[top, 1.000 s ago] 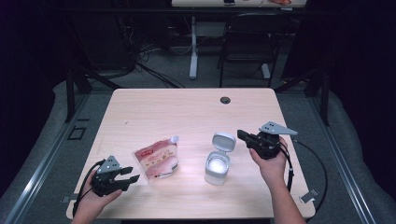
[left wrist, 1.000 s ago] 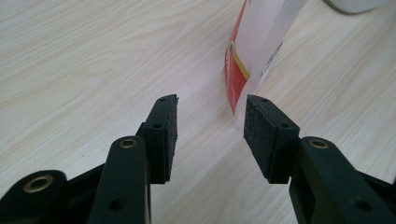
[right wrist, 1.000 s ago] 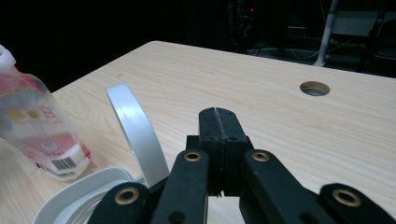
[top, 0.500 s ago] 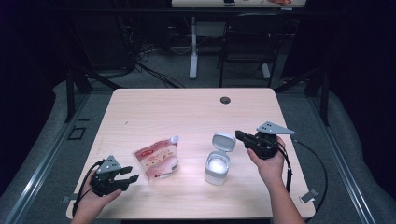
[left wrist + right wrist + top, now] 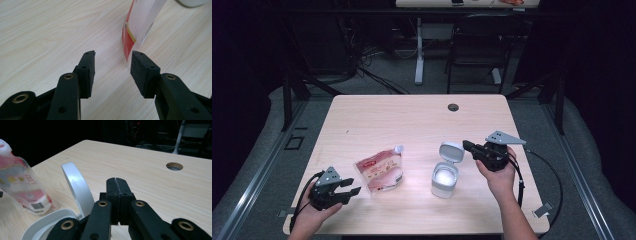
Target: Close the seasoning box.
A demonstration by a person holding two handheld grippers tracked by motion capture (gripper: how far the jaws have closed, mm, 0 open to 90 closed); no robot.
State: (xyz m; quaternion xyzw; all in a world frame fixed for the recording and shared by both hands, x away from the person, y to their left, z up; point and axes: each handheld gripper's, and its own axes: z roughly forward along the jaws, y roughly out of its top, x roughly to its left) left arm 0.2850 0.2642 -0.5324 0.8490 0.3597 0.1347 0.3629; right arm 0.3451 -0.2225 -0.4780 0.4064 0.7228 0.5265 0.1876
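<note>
High view: a red-and-clear plastic refill pouch with a white spout [image 5: 379, 170] is lying flat on the pale wooden table [image 5: 412, 120], left of centre. The left gripper [image 5: 346, 193] is sitting at the near left edge, pointing right toward the pouch's near corner, just beside it, jaws spread with nothing between them. The left hand [image 5: 314, 212] is gripping it from below, forearm entering from the bottom edge. A white cylindrical container with its hinged lid flipped open [image 5: 445, 172] is standing right of the pouch. The right gripper [image 5: 467, 146] is pointing left, tips just beside the raised lid, held by the right hand [image 5: 501, 172], forearm angling up from the bottom.

Left gripper view: jaws are standing apart over bare wood; the pouch's red-edged corner [image 5: 135, 27] is lying just ahead of the right jaw.

Right gripper view: jaws are pressed together, empty. The upright white lid [image 5: 76, 187] is rising just left of them; the pouch [image 5: 23, 190] is lying farther left.
</note>
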